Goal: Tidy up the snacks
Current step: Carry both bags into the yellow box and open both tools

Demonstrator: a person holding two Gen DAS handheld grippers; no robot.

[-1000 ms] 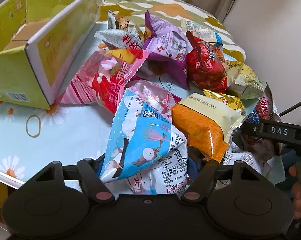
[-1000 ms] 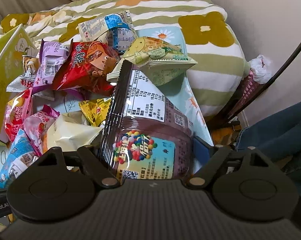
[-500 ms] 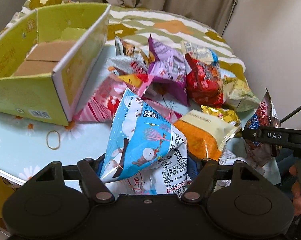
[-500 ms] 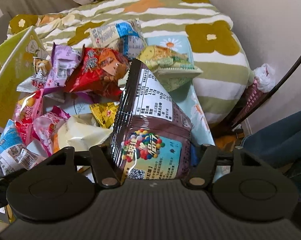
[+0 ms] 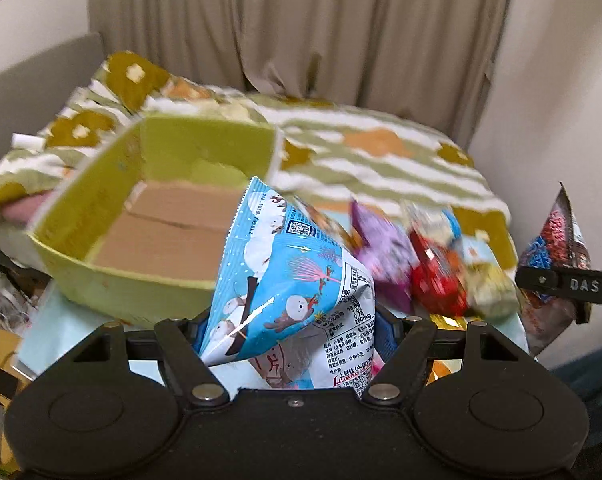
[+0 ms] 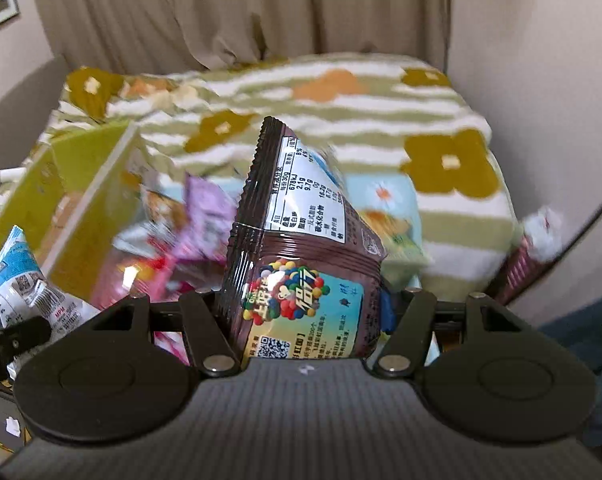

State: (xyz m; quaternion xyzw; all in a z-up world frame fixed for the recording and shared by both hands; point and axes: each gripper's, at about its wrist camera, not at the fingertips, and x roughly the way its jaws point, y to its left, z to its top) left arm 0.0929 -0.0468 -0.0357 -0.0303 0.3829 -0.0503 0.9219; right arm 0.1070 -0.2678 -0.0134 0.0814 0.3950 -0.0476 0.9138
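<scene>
My left gripper (image 5: 289, 320) is shut on a light blue snack packet (image 5: 285, 280) with snowmen, held up in the air. Behind it to the left stands an open yellow-green cardboard box (image 5: 161, 216) with a bare brown bottom. My right gripper (image 6: 305, 312) is shut on a dark brown candy packet (image 6: 301, 240), also lifted. That brown packet (image 5: 557, 248) shows at the right edge of the left wrist view. Several more snack packets (image 5: 421, 264) lie blurred in a pile on the table right of the box (image 6: 81, 192). The blue packet (image 6: 17, 280) shows at the left edge of the right wrist view.
A light blue tablecloth (image 5: 41, 320) covers the table under the box. Behind lies a bed with a striped, flowered cover (image 6: 341, 112), then beige curtains (image 5: 301, 40). A wall closes the right side. A leg in jeans (image 6: 581, 340) is at lower right.
Both grippers have risen with their packets and tilted up, so the pile has dropped lower and the curtains have come into view. The right jaws have narrowed on the brown packet.
</scene>
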